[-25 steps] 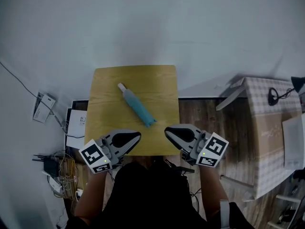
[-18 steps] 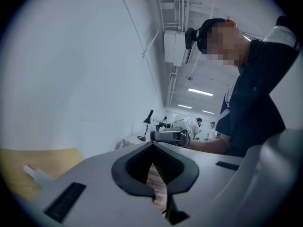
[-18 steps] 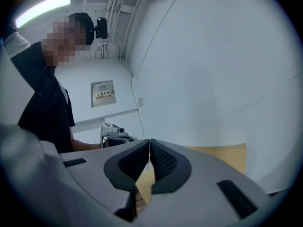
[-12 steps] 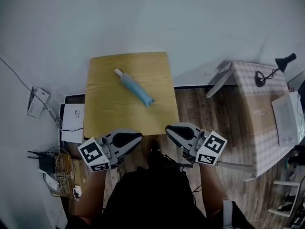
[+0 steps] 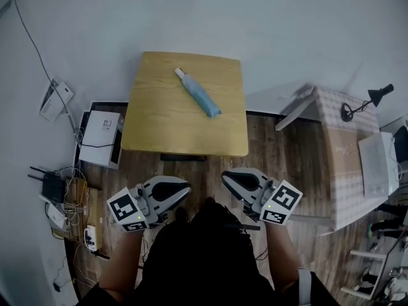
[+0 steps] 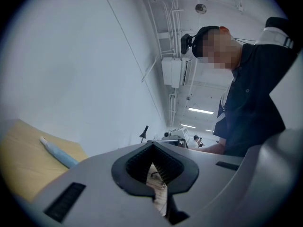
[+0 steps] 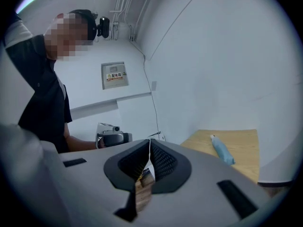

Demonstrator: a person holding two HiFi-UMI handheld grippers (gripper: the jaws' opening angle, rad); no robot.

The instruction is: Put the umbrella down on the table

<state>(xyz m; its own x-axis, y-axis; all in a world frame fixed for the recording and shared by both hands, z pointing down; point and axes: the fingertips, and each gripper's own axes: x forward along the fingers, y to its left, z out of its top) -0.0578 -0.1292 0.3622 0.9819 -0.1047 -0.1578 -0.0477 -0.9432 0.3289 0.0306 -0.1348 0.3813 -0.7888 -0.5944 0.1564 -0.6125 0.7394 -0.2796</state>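
One umbrella (image 5: 197, 92) is being recorded: blue, folded, white-tipped. It is lying aslant on the far half of the worktop (image 5: 162, 123), with its white end turned toward the worktop's far edge.

Two grippers are being held off the worktop's near edge, over the wooden floor (image 5: 280, 152), both well apart from the umbrella.
- Left gripper (image 5: 187, 185): its fingers are being pressed together at the tips, and nothing is being gripped between them.
- Right gripper (image 5: 224, 176): its fingers are likewise being pressed tip to tip, and it is empty.

Marker cubes are being counted at two, one on each gripper.

Left of the worktop, one white box (image 5: 101, 127) is sitting on the floor, with a tangle of cables nearer than it. Right of the worktop, one second table (image 5: 347, 139) is being covered by a checked cloth, and one black desk lamp (image 5: 377, 94) is standing on it.

One person in dark clothing is being seen on the worktop's near side, and is being caught in both gripper views.
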